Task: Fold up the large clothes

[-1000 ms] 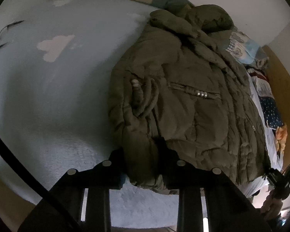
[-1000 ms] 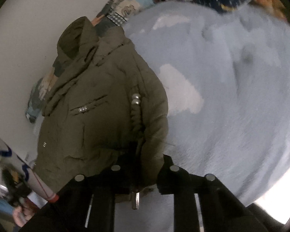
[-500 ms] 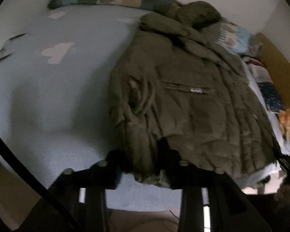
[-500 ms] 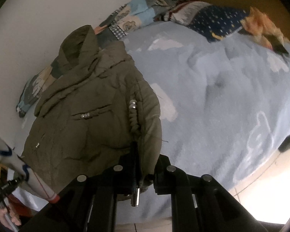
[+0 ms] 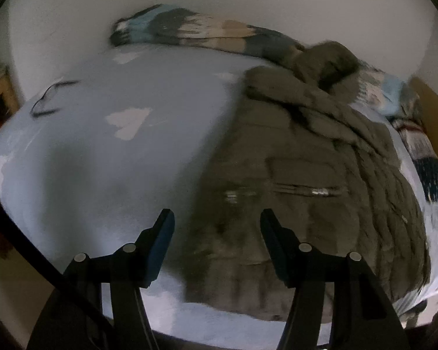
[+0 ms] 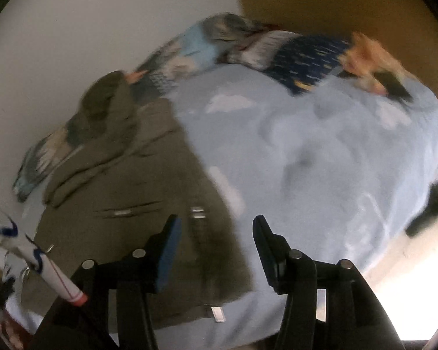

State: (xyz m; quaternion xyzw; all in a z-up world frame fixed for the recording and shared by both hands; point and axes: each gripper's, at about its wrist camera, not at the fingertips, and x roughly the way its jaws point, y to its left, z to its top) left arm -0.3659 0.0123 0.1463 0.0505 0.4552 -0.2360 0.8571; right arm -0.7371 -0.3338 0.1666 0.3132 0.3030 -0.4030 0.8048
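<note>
An olive-green padded jacket (image 5: 306,192) lies flat on the light blue bed (image 5: 116,160), hood toward the wall. In the right wrist view the jacket (image 6: 125,204) fills the lower left. My left gripper (image 5: 216,233) is open and empty, raised above the jacket's hem at its left edge. My right gripper (image 6: 216,242) is open and empty, above the hem at the jacket's right edge. Both views are blurred by motion.
A patterned blanket (image 5: 195,32) lies along the wall behind the jacket; it also shows in the right wrist view (image 6: 277,52). A thin dark cord (image 5: 49,99) lies on the bed at the far left. A wooden headboard (image 6: 350,8) stands at the right. The bed's near edge is just below the hem.
Both grippers held the jacket's hem before; now both have opened, let it go and pulled back and up. The hem has dropped flat onto the bed.
</note>
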